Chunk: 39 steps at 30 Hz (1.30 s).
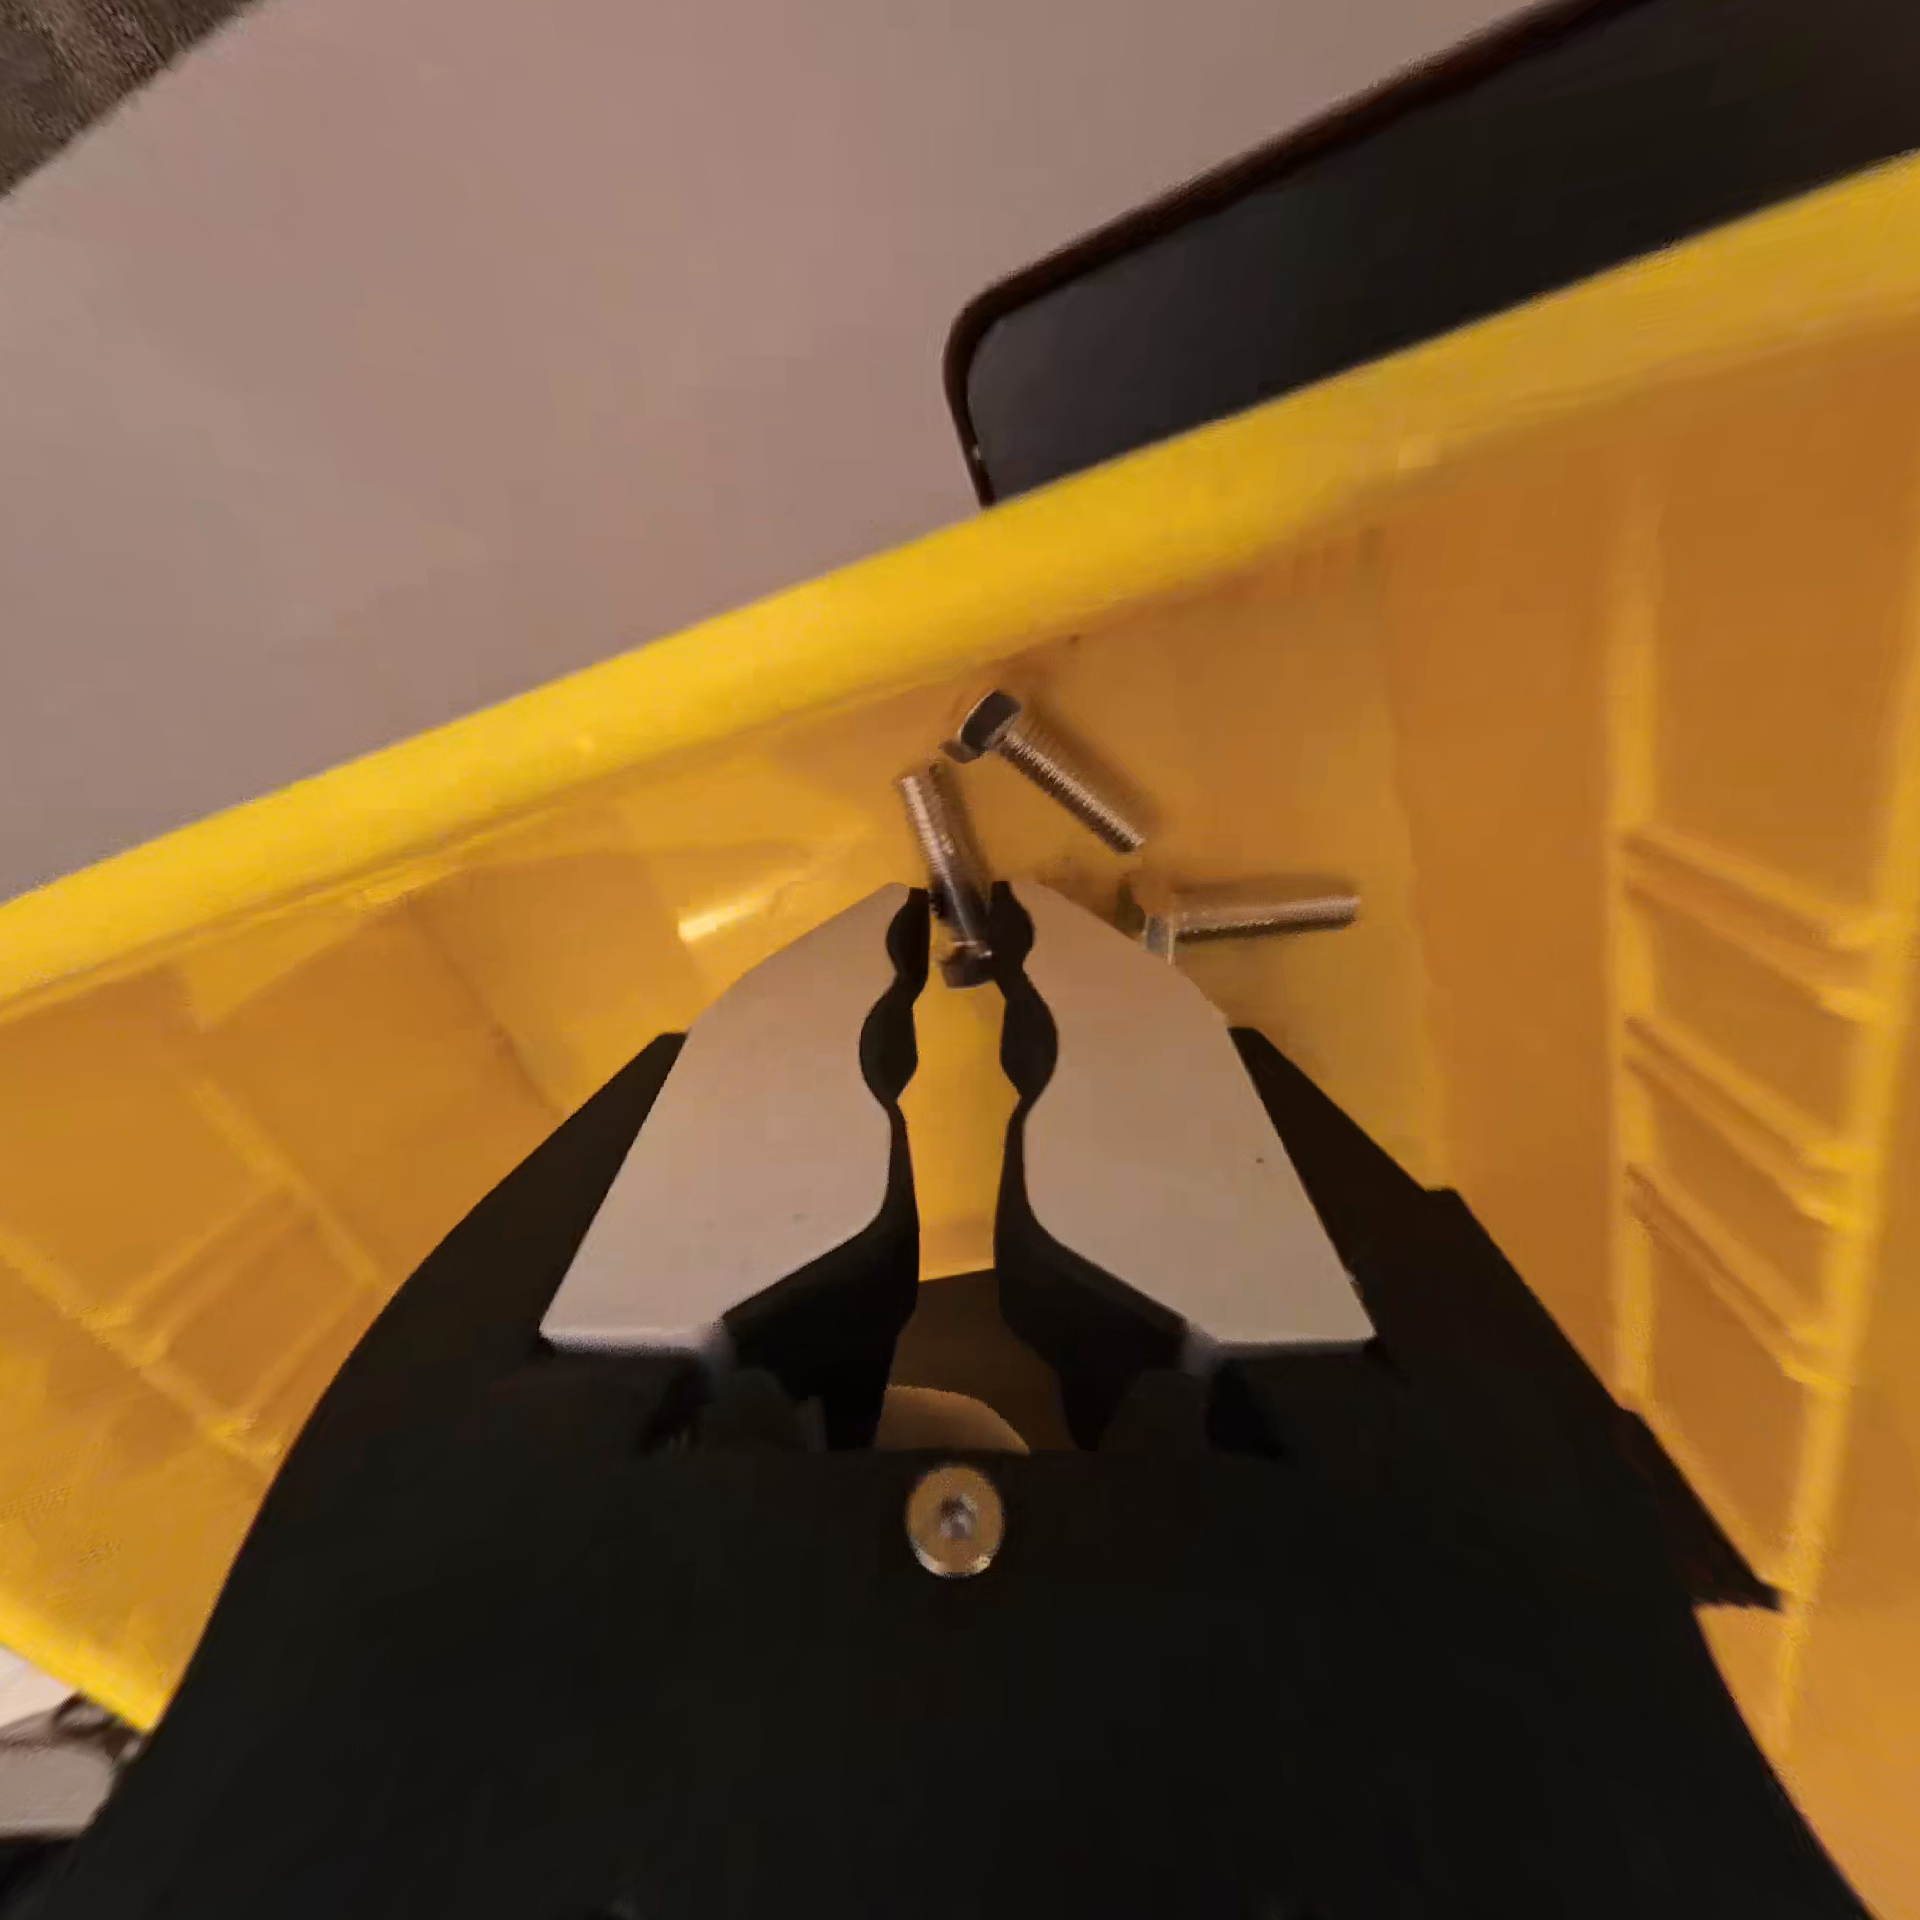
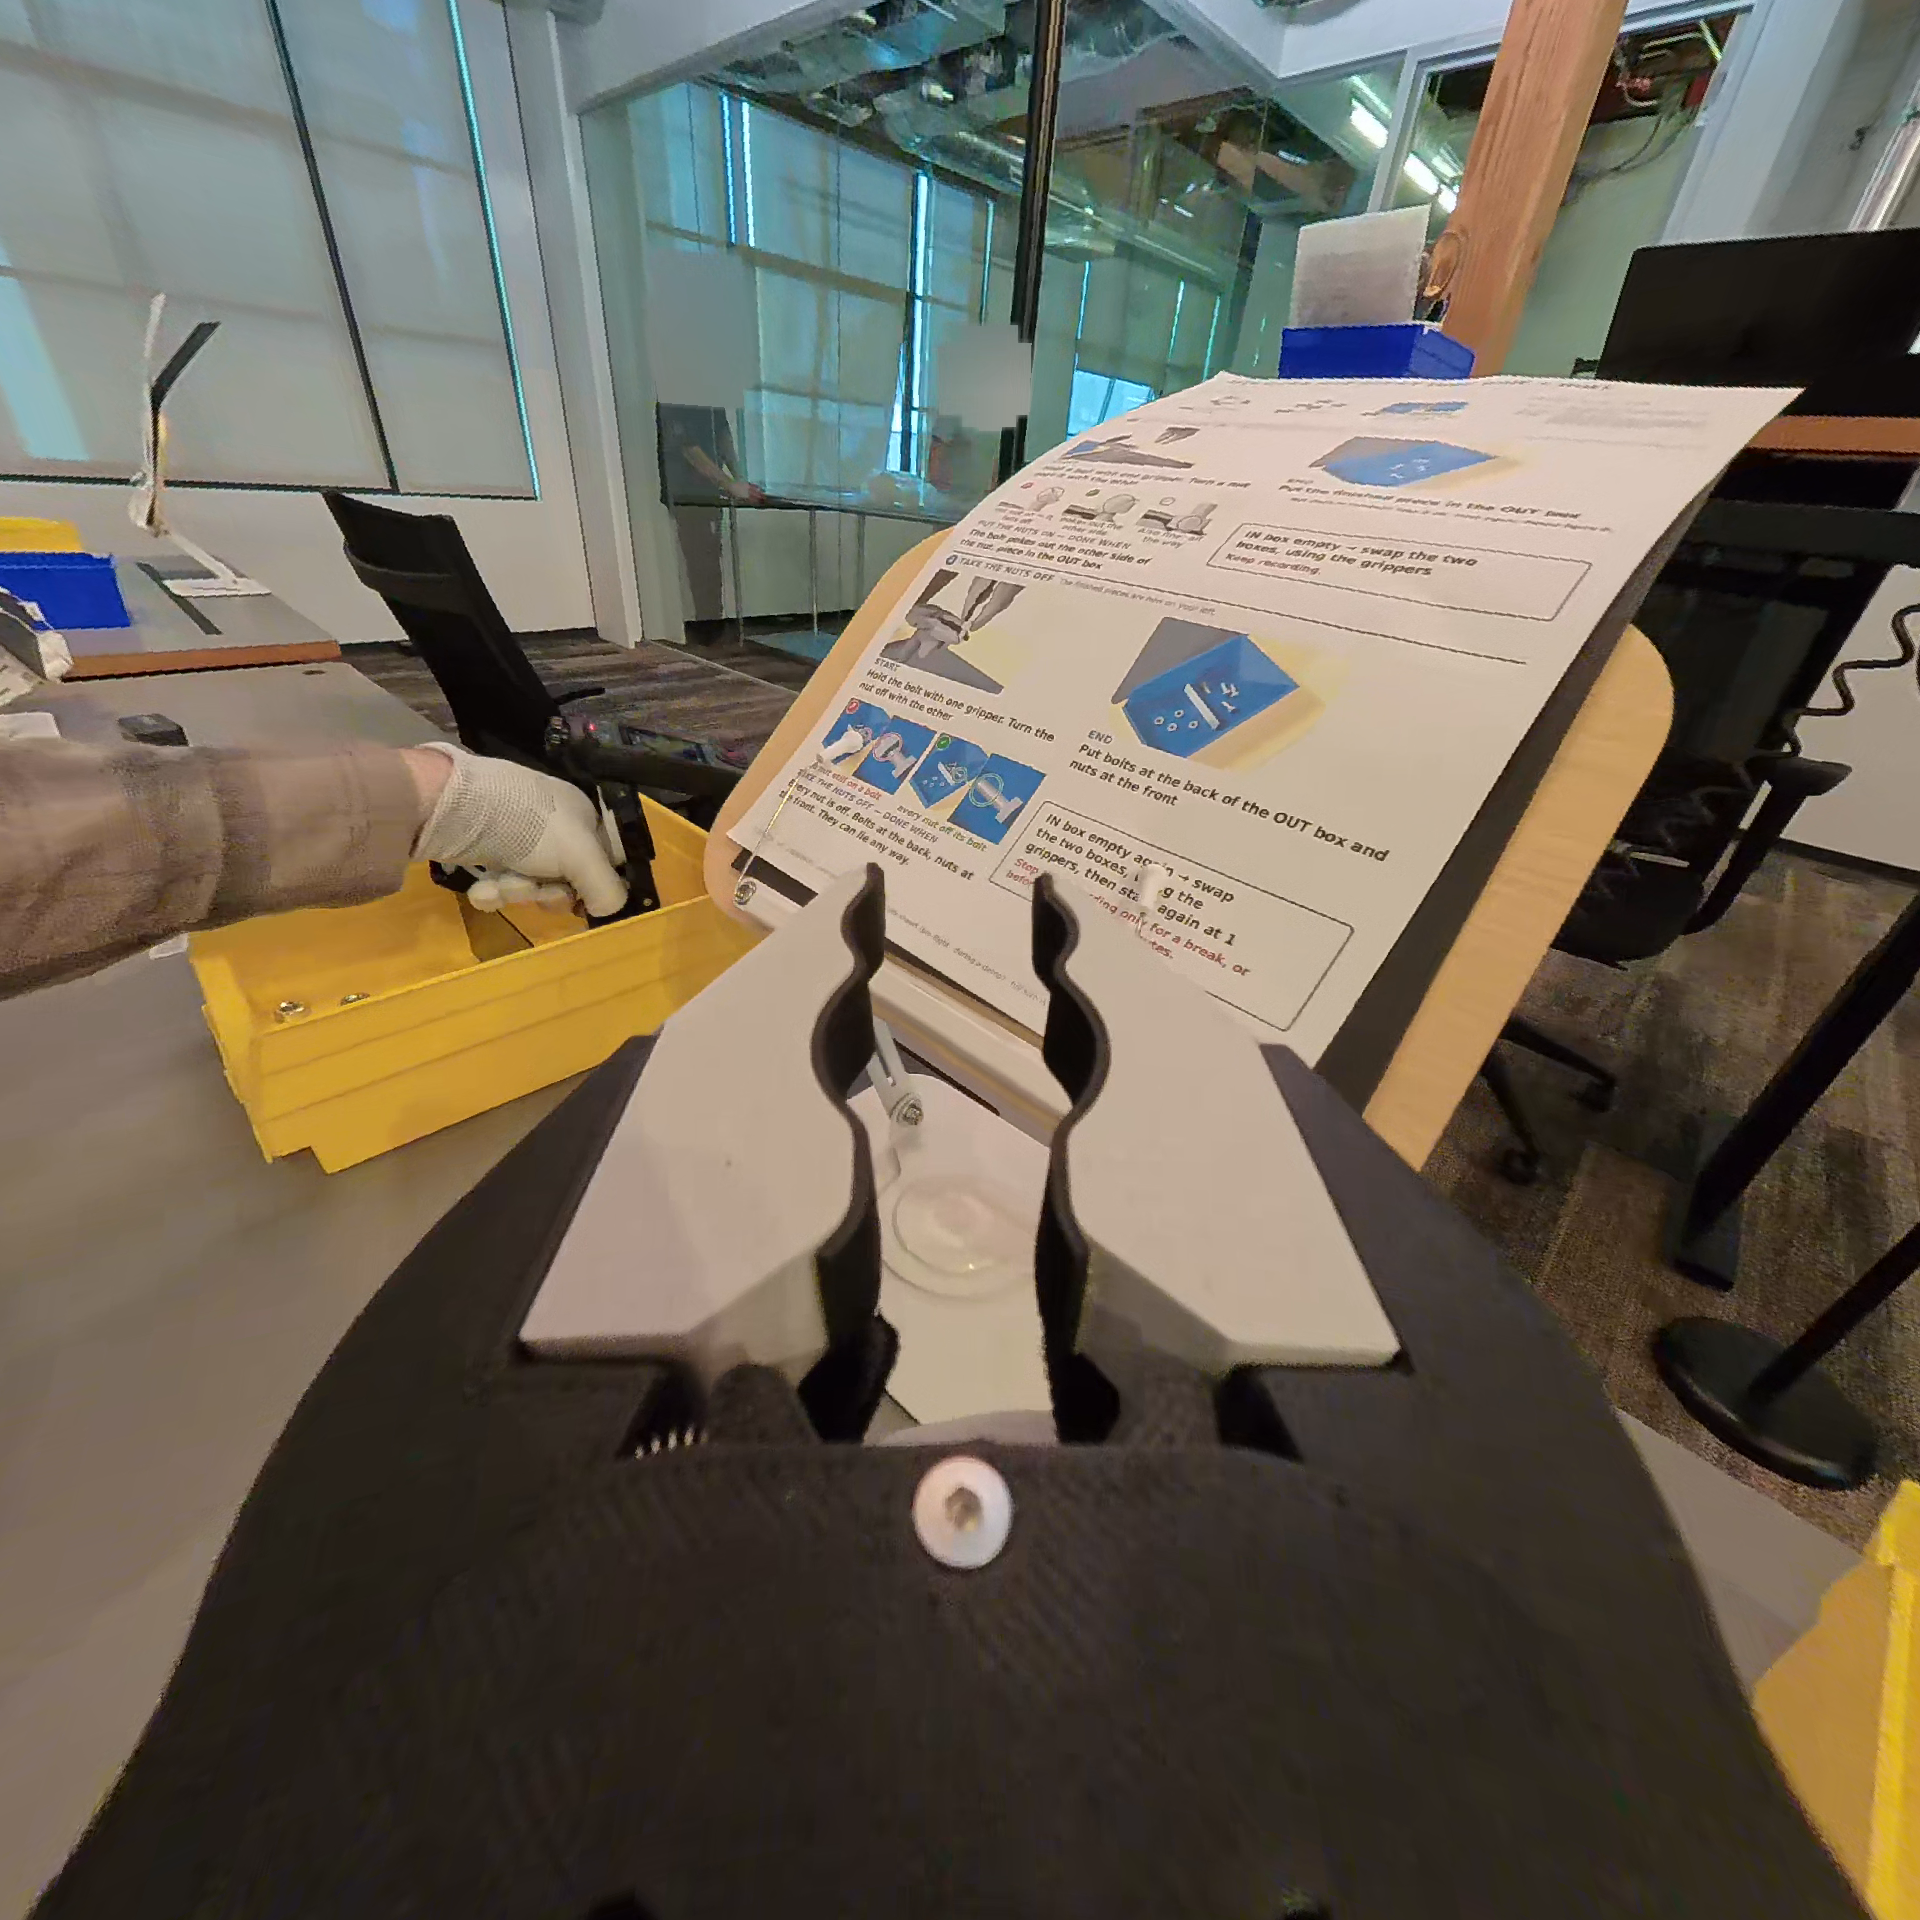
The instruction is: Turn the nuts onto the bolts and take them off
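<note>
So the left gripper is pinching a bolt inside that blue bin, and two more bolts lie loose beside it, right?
Not quite: the bin is yellow, not blue, as the left wrist view shows. The left gripper does pinch a bolt there, with two more bolts loose beside it.

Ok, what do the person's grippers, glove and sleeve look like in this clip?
Both grippers, left gripper and right gripper, have broad black textured bodies, flat pale grey finger plates edged by wavy black pads, and a silver or white screw at the centre. The left hand wears a white knit glove and a grey plaid sleeve.
</note>
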Available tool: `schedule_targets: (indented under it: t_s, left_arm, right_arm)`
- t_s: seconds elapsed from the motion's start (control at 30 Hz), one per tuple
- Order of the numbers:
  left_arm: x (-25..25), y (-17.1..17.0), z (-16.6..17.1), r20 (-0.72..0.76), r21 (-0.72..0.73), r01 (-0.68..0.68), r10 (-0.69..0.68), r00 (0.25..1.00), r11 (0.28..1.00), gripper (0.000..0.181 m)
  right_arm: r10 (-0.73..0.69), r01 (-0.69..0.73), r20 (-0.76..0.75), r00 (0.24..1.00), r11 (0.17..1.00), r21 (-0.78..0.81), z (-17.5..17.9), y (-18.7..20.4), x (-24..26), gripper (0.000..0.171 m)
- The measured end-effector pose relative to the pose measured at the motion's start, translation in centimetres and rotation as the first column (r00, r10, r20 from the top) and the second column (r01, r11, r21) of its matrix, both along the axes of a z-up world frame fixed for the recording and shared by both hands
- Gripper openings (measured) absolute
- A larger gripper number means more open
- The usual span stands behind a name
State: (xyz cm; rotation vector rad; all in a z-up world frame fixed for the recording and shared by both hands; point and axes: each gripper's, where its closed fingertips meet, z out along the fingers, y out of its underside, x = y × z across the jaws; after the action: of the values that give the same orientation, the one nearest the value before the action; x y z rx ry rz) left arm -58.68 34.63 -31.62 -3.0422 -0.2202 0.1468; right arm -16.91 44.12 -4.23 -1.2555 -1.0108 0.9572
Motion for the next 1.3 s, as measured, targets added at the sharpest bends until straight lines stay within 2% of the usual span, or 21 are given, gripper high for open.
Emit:
schedule_targets:
  t_s: [0.03, 0.23, 0.3, 0.4, 0.43, 0.5, 0.6, 0.67, 0.77, 0.83, 0.9, 1.03, 1.1, 1.17, 1.23, 1.3]
  left_arm:
    - [0.1, -0.2, -0.3, -0.003, -0.025, 0.010, -0.010, 1.000, 1.000, 0.011]
    - [-0.2, -0.2, 0.2, -0.049, -0.001, 0.066, -0.066, 0.997, 0.998, 0.010]
    - [-0.1, 0.2, 1.4, -0.045, 0.085, 0.065, -0.062, 0.997, 0.994, 0.010]
    - [0.6, 0.7, 5.0, -0.027, 0.280, 0.068, -0.063, 0.998, 0.957, 0.010]
    - [1.0, 0.6, 6.6, -0.028, 0.350, 0.076, -0.071, 0.997, 0.934, 0.010]
    - [3.3, 0.4, 10.5, -0.024, 0.526, 0.120, -0.127, 0.992, 0.842, 0.010]
    - [7.3, -1.5, 15.5, -0.161, 0.676, 0.236, -0.173, 0.972, 0.698, 0.010]
    - [10.1, -3.2, 17.6, -0.359, 0.663, 0.375, -0.164, 0.919, 0.648, 0.010]
    - [16.2, -5.3, 20.0, -0.550, 0.653, 0.527, -0.138, 0.824, 0.544, 0.010]
    - [20.0, -6.4, 20.6, -0.651, 0.624, 0.610, -0.108, 0.752, 0.489, 0.010]
    - [22.5, -7.5, 20.5, -0.748, 0.548, 0.691, -0.094, 0.657, 0.472, 0.010]
    - [25.9, -8.7, 20.4, -0.830, 0.476, 0.782, -0.088, 0.551, 0.403, 0.010]
    - [26.8, -9.1, 20.2, -0.874, 0.408, 0.816, -0.084, 0.479, 0.409, 0.010]
    - [28.0, -9.5, 20.4, -0.899, 0.378, 0.842, -0.066, 0.433, 0.385, 0.010]
    - [28.1, -9.7, 19.8, -0.910, 0.340, 0.846, -0.085, 0.407, 0.410, 0.010]
    - [28.4, -9.7, 19.8, -0.912, 0.344, 0.851, -0.072, 0.403, 0.397, 0.010]
  right_arm:
    - [-0.001, 0.001, -0.002, 1.000, 1.000, -0.001, 0.0, 0.1, 0.1, 0.027]
    - [-0.003, 0.003, -0.008, 1.000, 1.000, 0.006, 0.4, 0.0, 0.5, 0.027]
    - [0.003, -0.003, -0.014, 1.000, 1.000, 0.011, 0.7, -0.2, 0.6, 0.026]
    - [0.051, -0.050, -0.019, 0.999, 0.998, 0.035, 1.1, -1.2, 0.4, 0.026]
    - [0.089, -0.089, -0.008, 0.996, 0.995, 0.045, 1.1, -2.1, 0.1, 0.024]
    - [0.211, -0.213, 0.030, 0.977, 0.975, 0.063, 0.8, -4.8, -1.0, 0.011]
    - [0.320, -0.322, 0.033, 0.947, 0.944, 0.070, 0.9, -8.5, -3.4, 0.009]
    - [0.368, -0.369, 0.014, 0.930, 0.929, 0.044, 0.6, -10.6, -5.4, 0.012]
    - [0.412, -0.412, 0.019, 0.911, 0.911, -0.016, -0.8, -13.2, -8.4, 0.017]
    - [0.439, -0.440, 0.059, 0.896, 0.898, -0.004, -2.1, -15.0, -9.8, 0.017]
    - [0.462, -0.463, 0.081, 0.883, 0.886, -0.005, -3.0, -16.3, -10.7, 0.018]
    - [0.500, -0.499, 0.104, 0.860, 0.866, -0.038, -4.6, -17.8, -11.9, 0.023]
    - [0.518, -0.515, 0.122, 0.847, 0.855, -0.060, -5.4, -18.3, -12.2, 0.022]
    - [0.515, -0.508, 0.168, 0.840, 0.857, -0.086, -6.6, -18.2, -12.6, 0.023]
    - [0.565, -0.555, 0.146, 0.812, 0.825, -0.106, -6.7, -18.9, -12.5, 0.021]
    - [0.599, -0.580, 0.132, 0.790, 0.800, -0.154, -6.8, -19.3, -12.5, 0.016]
